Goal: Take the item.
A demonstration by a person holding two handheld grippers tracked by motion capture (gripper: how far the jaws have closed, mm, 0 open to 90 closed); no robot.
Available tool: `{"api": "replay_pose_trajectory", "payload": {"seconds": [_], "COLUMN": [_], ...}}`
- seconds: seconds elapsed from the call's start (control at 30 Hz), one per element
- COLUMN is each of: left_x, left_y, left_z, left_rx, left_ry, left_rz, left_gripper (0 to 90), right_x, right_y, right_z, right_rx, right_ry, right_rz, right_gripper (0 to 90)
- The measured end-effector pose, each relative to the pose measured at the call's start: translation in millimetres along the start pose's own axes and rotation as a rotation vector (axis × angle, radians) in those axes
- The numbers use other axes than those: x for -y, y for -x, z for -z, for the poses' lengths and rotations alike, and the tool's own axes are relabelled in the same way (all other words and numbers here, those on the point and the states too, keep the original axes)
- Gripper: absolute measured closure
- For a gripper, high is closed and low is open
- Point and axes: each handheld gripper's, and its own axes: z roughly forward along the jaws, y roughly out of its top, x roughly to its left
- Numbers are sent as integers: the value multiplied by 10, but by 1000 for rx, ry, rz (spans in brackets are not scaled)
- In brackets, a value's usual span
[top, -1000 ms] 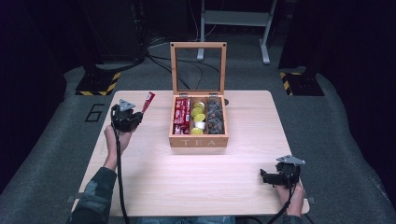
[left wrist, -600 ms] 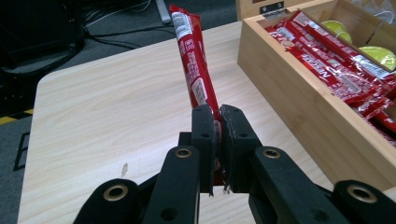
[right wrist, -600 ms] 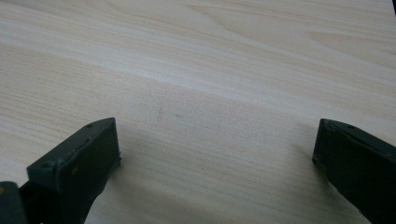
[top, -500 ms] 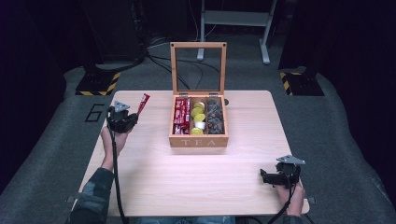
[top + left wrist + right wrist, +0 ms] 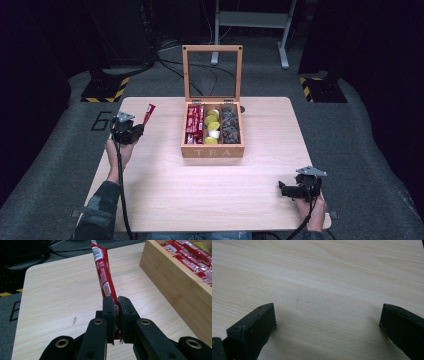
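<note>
**A:** Start nearest us. The right gripper (image 5: 286,190) sits low over the pale wooden table (image 5: 200,200), well to the near right of the open wooden tea box (image 5: 213,149). Its jaws stand wide apart with bare wood between them.

**B:** So it's idle. And the left gripper (image 5: 135,131)?

**A:** It's out to the left of the tea box, level with it, jaws clamped tight on the lower end of a long red foil sachet (image 5: 103,277). The sachet sticks up and away from the jaws at a slant, its far tip pointing toward the table's back edge.

**B:** It looks like it's being set down on the table left of the box. How to do that well?

**A:** My reading: lower the hand until the free tip touches the wood, then tilt so the sachet lies flat before letting go. Releasing it while it slants would likely let it flop or skid. Keep it well apart from the box wall (image 5: 175,282) so it doesn't lean there.

**B:** And farther back?

**A:** The box's glass-paned lid (image 5: 212,72) stands upright behind its three compartments; more red sachets (image 5: 192,125) fill the left one.
</note>
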Motion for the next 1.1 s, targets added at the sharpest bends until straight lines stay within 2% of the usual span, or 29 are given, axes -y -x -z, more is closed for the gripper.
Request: {"api": "replay_pose_trajectory", "payload": {"seconds": [0.5, 0.93, 1.0, 1.1], "left_x": [120, 276, 286, 308], "left_y": [-125, -212, -227, -231], "left_z": [-88, -217, -217, -252], "left_rx": [-19, -33, -29, -37], "left_ry": [-17, -61, -86, -74], "left_rz": [33, 60, 61, 69], "left_gripper": [841, 840, 840, 840], "right_x": [0, 0, 0, 0], "right_y": [3, 3, 3, 3], "right_z": [-2, -2, -2, -1], "right_rx": [1, 1, 1, 1], "right_ry": [2, 2, 2, 2], "right_rz": [3, 4, 4, 4], "right_gripper": [0, 0, 0, 0]}}
